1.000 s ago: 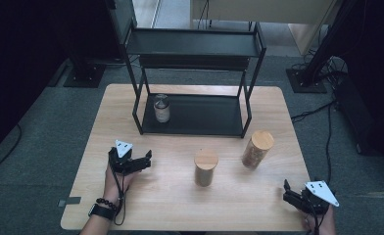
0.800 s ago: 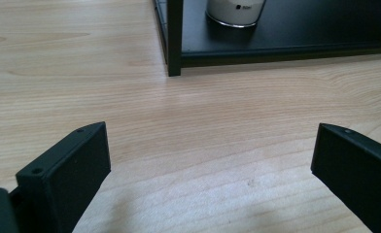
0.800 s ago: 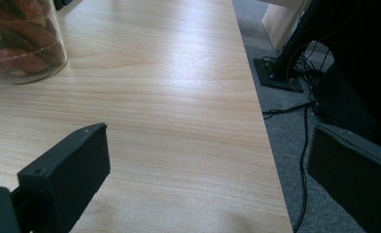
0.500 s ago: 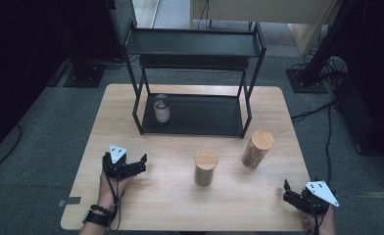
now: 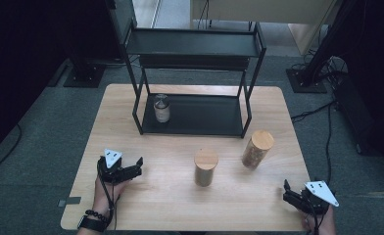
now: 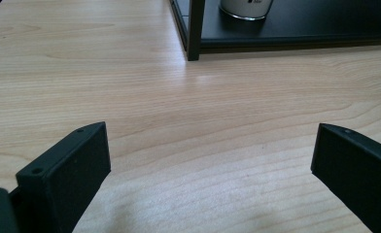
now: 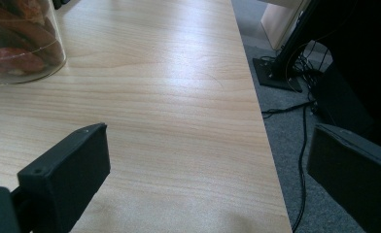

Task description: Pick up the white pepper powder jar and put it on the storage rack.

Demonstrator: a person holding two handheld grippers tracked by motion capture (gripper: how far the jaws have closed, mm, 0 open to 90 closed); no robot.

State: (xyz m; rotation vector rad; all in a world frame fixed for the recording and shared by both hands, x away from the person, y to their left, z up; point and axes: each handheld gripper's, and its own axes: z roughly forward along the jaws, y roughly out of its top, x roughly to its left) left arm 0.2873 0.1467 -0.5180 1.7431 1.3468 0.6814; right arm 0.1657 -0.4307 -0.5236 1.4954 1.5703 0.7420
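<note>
The left gripper (image 5: 133, 169) rests on the light wooden surface (image 5: 170, 196), jaws apart and empty, aimed toward the short wooden-lidded jar (image 5: 205, 167). The taller wooden-lidded jar (image 5: 256, 149) stands just beside it. The right gripper (image 5: 293, 193) waits open near the surface's right edge.

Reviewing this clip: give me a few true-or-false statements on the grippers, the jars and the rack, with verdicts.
1. Both grippers are open and hold nothing. True: the left gripper and the right gripper have their jaws apart over bare table.
2. Three jars stand on the rack. False: one small jar stands on the lower shelf of the rack.
3. Two jars with wooden lids stand on the table. True: the shorter jar and the taller jar.
4. The left gripper touches the shorter jar. False: they are apart.
</note>
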